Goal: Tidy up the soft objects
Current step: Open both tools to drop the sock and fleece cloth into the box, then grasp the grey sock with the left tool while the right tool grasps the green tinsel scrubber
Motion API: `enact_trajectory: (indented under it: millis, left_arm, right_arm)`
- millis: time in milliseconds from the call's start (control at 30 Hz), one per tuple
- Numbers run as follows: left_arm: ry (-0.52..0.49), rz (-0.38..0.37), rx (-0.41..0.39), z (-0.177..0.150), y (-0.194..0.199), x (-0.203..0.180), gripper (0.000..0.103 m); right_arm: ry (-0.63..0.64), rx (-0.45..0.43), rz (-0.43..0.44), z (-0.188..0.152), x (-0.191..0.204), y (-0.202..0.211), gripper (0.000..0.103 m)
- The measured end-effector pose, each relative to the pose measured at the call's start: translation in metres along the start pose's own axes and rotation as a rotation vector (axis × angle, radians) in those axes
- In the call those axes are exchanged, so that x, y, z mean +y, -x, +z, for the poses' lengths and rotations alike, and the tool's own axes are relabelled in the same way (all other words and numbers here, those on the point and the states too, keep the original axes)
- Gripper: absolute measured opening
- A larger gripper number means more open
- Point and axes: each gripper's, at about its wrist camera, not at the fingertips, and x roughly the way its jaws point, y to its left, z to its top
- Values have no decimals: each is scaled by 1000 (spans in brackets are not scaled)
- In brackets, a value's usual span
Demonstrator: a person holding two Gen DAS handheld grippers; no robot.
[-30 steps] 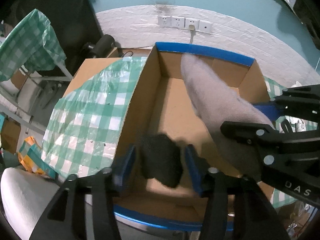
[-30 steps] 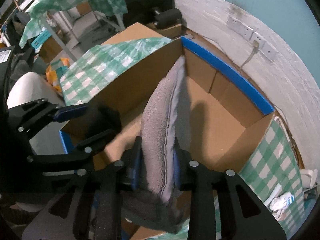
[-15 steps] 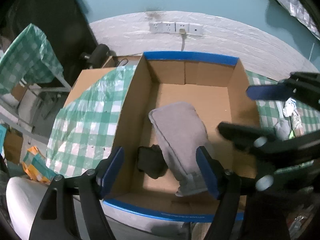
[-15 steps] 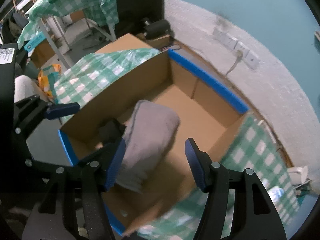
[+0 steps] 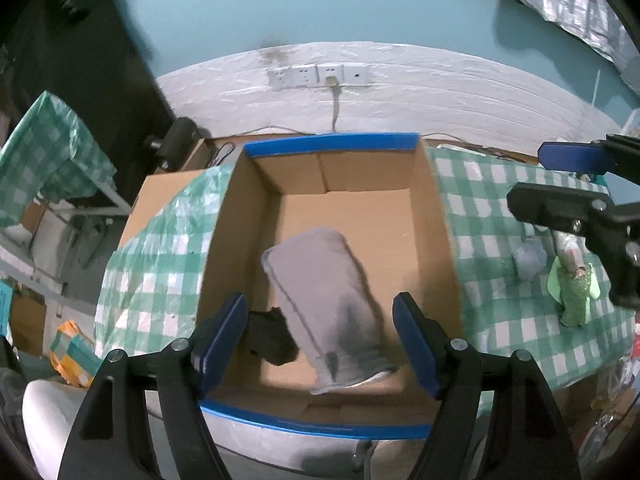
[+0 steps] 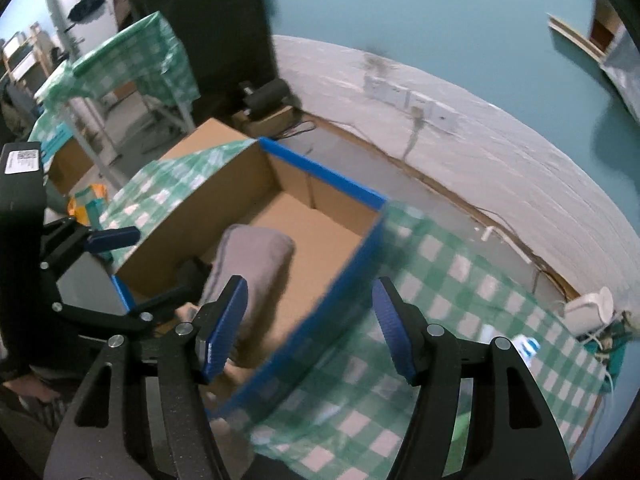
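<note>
An open cardboard box [image 5: 332, 145] with blue-taped rims stands on the green checked tablecloth [image 5: 496, 240]. Inside it a folded grey soft cloth [image 5: 320, 280] lies lengthwise. A small black soft piece [image 5: 272, 340] sits at its near left side. My left gripper [image 5: 318, 300] hovers open above the near end of the box, touching nothing. My right gripper [image 6: 310, 284] is over the box's right rim [image 6: 324, 178]. Its jaws are opening with nothing between them. The grey cloth [image 6: 252, 256] lies below and left of it. In the left wrist view my right gripper [image 5: 532, 176] shows at the right edge.
To the right of the box, a green glittery item [image 5: 574, 292] and a pale plastic thing [image 5: 528, 260] lie on the cloth. A white kettle [image 6: 588, 312] stands by the wall. Wall sockets [image 5: 316, 76] are behind the box, and a second checked table [image 6: 132, 64] stands at far left.
The grey cloth left my right gripper and now lies in the box; the black piece left my left gripper. Both grippers opened and rose, and the right one moved right over the rim.
</note>
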Motion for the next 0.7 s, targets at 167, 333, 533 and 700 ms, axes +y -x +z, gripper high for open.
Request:
enact_trajectory:
  millis: [167,333,533,700]
  left_arm:
    - [-42,-19,-12,5,6,-25,77]
    - [-105,-29,-26,10,12,-53,80]
    - [-160,-47,-28,14,14,-80,81]
    - [-216,-53,-22,15,10,-102,81]
  right_arm:
    - [-79,-1,-50,-20,-39,14,66]
    - [-146,-4,-83,-39,-70,30,66]
    - [-254,-4,-128,-72,-114,48,66]
    - [-333,0,-159,-99,-147,59,66]
